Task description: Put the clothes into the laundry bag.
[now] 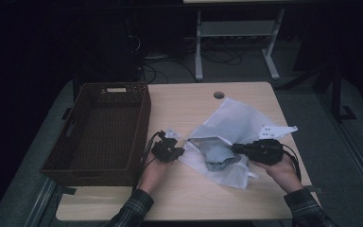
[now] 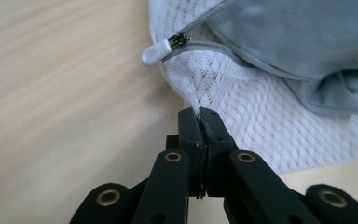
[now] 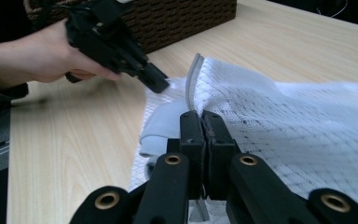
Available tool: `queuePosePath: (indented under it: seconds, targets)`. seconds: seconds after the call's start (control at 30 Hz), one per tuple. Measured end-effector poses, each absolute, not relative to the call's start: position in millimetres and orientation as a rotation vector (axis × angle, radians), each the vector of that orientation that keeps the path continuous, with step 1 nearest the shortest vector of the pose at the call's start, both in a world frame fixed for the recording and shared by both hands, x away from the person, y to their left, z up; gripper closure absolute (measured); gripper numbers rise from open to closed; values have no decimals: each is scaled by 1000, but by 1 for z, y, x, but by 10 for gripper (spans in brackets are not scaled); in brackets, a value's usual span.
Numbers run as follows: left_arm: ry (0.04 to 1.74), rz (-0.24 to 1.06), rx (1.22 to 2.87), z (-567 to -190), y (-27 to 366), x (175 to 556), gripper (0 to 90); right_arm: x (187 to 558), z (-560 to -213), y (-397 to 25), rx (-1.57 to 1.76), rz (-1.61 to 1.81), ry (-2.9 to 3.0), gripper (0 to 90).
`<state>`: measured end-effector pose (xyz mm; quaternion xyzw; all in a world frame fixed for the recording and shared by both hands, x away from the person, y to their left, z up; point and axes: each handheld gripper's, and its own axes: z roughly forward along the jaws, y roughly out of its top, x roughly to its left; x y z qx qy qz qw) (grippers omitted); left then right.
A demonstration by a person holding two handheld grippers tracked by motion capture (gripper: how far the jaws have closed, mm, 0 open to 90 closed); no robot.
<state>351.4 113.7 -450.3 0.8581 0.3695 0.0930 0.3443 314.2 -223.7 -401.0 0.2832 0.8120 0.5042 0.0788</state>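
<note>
Left hand-held gripper [image 2: 199, 113] pinches the mesh bag [image 2: 242, 107] edge, lower centre; right hand-held gripper [image 3: 200, 115] is clamped on mesh too. The thin weave could slip free if tugged.

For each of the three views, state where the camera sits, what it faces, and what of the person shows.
High view: above the person's side, facing forward and down on the table; forearms and both hands show.
Left gripper view: rides the left gripper, facing the mesh bag; own shut jaws pinch its edge.
Right gripper view: rides the right gripper, facing the bag and basket; the left hand shows.
All share the bag.
</note>
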Motion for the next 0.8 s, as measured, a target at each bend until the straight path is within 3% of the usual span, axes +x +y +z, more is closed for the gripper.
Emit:
queuePosePath:
  seconds: [0.27,0.53,0.8]
  targets:
    - [957,223,2245,-451,123,318,890,306,-408,-228,858,1493,2448,863]
    - [970,193,2230,-454,125,318,889,294,-423,-243,904,1426,2455,644]
    - [973,190,2237,-457,125,318,889,284,-444,-252,913,1293,2513,564]
